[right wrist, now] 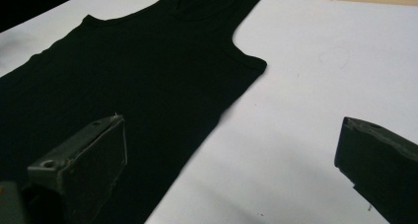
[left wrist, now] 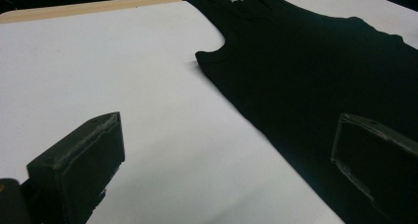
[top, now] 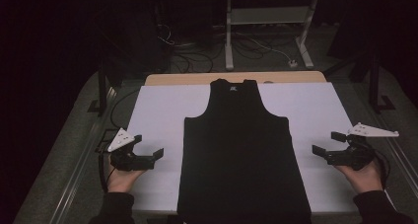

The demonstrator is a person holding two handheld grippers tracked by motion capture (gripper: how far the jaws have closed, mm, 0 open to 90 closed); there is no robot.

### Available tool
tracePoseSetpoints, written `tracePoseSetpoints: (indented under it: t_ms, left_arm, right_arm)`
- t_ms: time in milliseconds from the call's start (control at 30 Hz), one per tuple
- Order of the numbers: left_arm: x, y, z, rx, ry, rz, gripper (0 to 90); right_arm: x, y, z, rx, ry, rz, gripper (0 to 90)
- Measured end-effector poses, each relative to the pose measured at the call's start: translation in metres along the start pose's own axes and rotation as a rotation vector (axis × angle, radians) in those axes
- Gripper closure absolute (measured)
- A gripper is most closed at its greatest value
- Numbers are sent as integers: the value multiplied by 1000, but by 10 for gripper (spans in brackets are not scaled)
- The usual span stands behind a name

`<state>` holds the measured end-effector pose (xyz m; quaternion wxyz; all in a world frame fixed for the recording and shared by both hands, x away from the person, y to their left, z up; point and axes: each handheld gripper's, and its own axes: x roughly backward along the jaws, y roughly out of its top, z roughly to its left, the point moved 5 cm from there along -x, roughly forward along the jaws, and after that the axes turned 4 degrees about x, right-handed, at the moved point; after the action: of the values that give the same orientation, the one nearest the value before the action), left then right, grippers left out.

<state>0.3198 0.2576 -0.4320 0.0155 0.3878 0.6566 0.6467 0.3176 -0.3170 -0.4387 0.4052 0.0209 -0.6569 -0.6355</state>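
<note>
The black sleeveless cotton tank top (top: pixel 241 150) is lying flat along the middle of the white rectangular table mat (top: pixel 157 110), hem toward the person. Flanking it, the left gripper (top: pixel 148 147) and right gripper (top: pixel 326 144) are hovering with jaws spread wide, holding nothing. A pinch that is catching only the top layer risks bunching the fabric and dragging the top askew.

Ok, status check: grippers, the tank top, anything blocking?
Left gripper and right gripper open, empty, one each side. Black tank top flat on white table cover, neck at far end, untouched. Nothing in the way.
</note>
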Motion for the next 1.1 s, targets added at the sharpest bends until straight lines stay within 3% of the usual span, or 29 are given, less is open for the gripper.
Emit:
tracePoseSetpoints:
  t_ms: [1100]
  left_arm:
    - [0,8,-3,-25,-36,-10,0]
  right_arm:
    - [4,8,2,-1,17,-10,0]
